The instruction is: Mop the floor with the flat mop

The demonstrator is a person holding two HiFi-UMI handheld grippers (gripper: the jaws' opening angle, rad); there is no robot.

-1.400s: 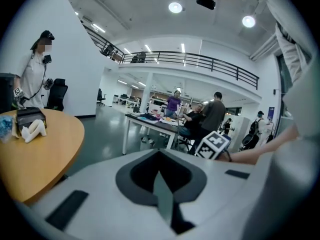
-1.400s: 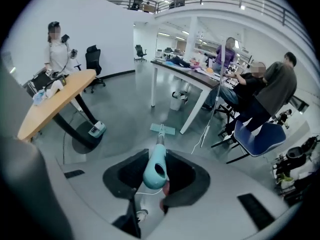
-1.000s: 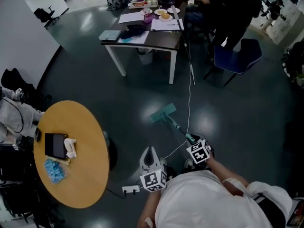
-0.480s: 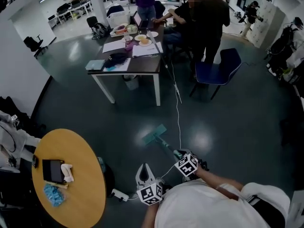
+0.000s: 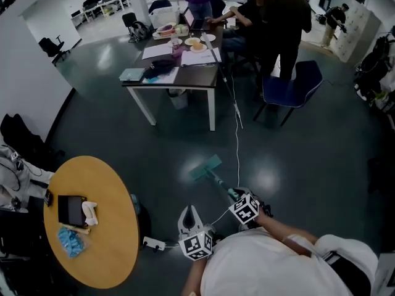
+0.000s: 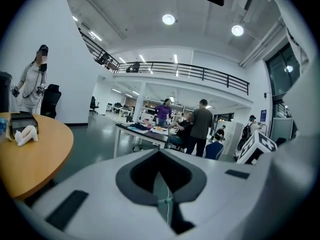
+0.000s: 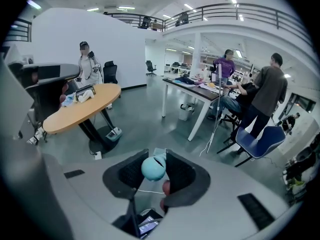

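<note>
Being gripped between the closed jaws of the right gripper (image 7: 154, 157), the rounded teal handle end (image 7: 153, 168) of the flat mop is held firmly. The flat mop's head (image 5: 205, 167) is laid flat on the dark floor (image 5: 296, 159), ahead of those jaws. The left gripper (image 5: 190, 213) is held just beside the right one, jaws drawn together, nothing gripped. A round wooden table (image 6: 35, 159) is seen left of its jaws.
</note>
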